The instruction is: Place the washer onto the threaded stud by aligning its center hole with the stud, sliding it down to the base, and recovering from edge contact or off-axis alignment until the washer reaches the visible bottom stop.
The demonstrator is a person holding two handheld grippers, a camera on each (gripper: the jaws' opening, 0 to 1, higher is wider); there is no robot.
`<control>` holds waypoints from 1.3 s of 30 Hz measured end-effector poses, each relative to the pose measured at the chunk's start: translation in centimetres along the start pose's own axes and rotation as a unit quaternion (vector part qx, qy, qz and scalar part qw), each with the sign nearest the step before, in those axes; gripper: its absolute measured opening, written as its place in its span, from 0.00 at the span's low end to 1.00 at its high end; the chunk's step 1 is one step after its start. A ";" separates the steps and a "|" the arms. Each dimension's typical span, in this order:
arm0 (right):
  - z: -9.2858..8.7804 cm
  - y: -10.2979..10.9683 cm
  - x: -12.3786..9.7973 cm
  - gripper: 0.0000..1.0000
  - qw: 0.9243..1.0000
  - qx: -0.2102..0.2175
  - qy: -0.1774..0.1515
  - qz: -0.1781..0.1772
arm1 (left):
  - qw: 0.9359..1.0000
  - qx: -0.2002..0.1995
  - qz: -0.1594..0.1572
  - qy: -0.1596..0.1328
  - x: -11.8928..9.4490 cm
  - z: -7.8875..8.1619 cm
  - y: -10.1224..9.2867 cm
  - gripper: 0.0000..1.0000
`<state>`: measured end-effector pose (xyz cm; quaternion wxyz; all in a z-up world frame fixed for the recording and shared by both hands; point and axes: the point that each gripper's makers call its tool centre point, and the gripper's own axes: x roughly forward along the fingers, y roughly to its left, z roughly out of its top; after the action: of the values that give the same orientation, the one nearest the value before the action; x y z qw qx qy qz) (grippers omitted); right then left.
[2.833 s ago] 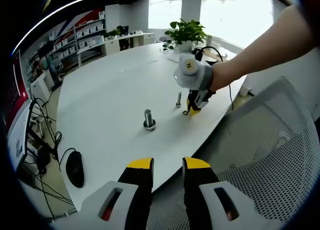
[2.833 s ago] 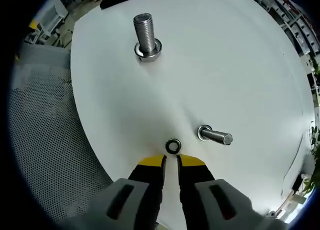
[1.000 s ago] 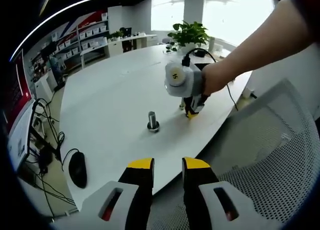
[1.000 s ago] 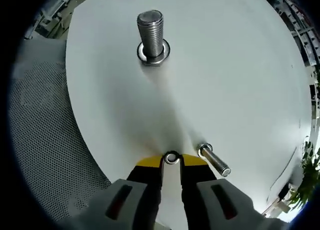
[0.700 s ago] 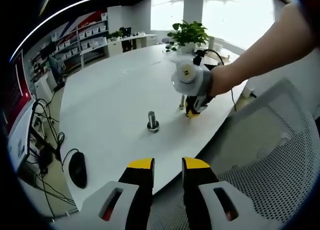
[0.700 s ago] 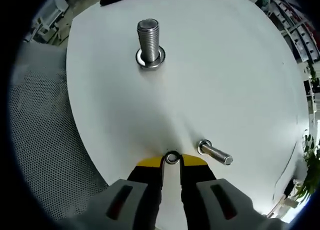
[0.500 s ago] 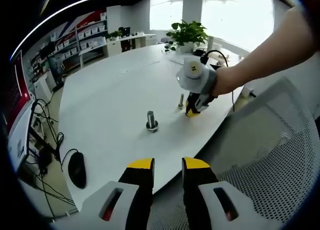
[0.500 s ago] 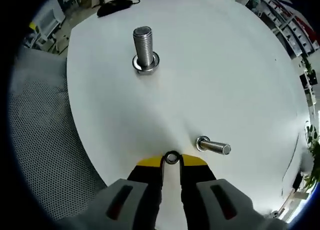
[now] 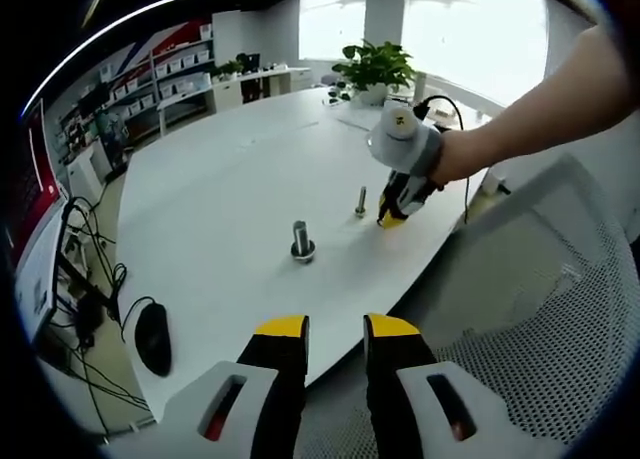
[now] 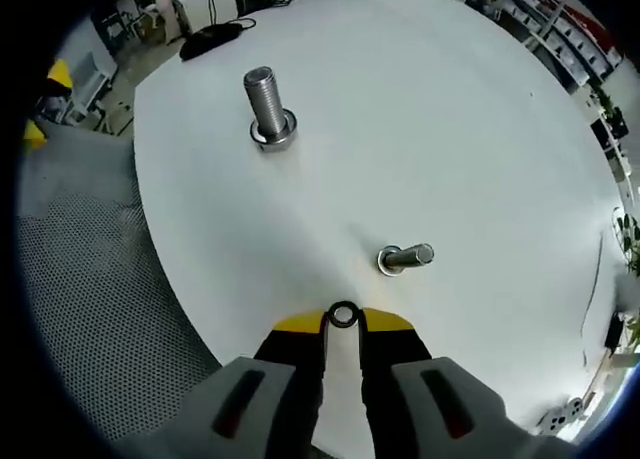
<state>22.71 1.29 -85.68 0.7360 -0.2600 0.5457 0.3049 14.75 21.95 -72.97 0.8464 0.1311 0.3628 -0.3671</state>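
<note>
Right gripper view: right tool pinching washer, tilted above table near thin stud.

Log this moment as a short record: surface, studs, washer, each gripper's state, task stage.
surface: white table
large stud: thick threaded stud, upright on its base
small stud: thin stud, upright, nearest the washer
washer: small ring pinched between the right gripper's yellow tips, not yet on either stud
right gripper: shut on the washer, beside the thin stud
left gripper: open, holding nothing, back at the table edge
stage: washer gripped, not yet aligned
</note>
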 end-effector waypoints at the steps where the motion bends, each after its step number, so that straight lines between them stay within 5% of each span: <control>1: 0.0 -0.1 -0.2 0.15 1.000 0.004 -0.002 -0.001 | 1.000 0.000 0.000 -0.001 0.0 0.0 0.0 0.20; 39: 5.0 -3.0 -5.4 0.15 0.989 -0.073 -0.101 -0.076 | 1.000 0.006 -0.003 -0.009 -0.1 0.3 -0.1 0.18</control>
<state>26.91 1.94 -78.96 0.7871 -0.3217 0.4239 0.3119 14.80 21.78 -72.66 0.8478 0.1316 0.3534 -0.3730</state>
